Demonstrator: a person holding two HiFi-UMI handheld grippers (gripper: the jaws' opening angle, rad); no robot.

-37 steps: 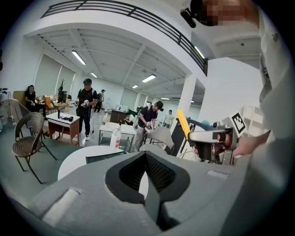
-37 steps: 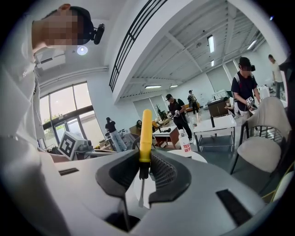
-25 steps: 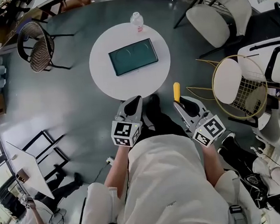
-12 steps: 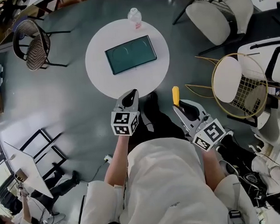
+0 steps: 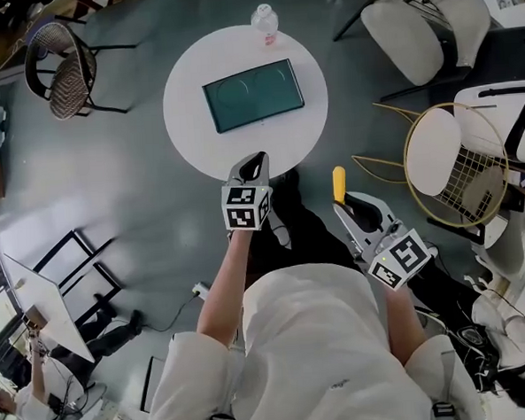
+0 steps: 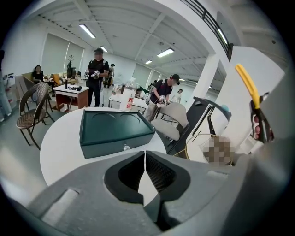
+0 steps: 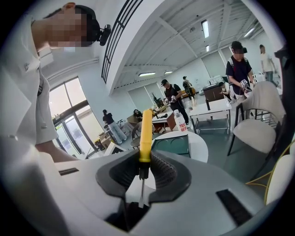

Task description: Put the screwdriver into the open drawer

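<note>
Grey floor (image 5: 137,194) fills the head view, and near the top of it sits the round white bench (image 5: 186,120). Around it are 3 chairs: a dark wicker chair (image 5: 59,71) off to the left, a white padded chair (image 5: 407,36) top right, and a gold wire chair (image 5: 436,150) with a white seat pad on the right. The person in white (image 5: 316,352) is just short of the bench, both arms out in front.

On the middle of the bench lies the green drawer box (image 5: 253,94), flat and low, with 2 shallow round dents in its lid. From the left gripper view its front face looks flush, so the drawer appears pushed in.

Now the 2 tools. The left tool (image 5: 254,161) hangs at the near rim of the bench, aimed at the box. Its jaws are pressed together with nothing between them, so that 1 is empty. The right tool (image 5: 344,201) is off the bench to the right, over the floor, jaws clamped on the screwdriver (image 5: 338,182).

A clear bottle (image 5: 265,22) stands at the far rim of the bench, beyond the box.

And the screwdriver itself is gripped at the lower end of its yellow handle. The handle sticks out past the fingertips, and the thin metal shaft runs back between the pads toward the tool body. Smallest of all is the knob (image 6: 125,147), centred on the box front.
</note>
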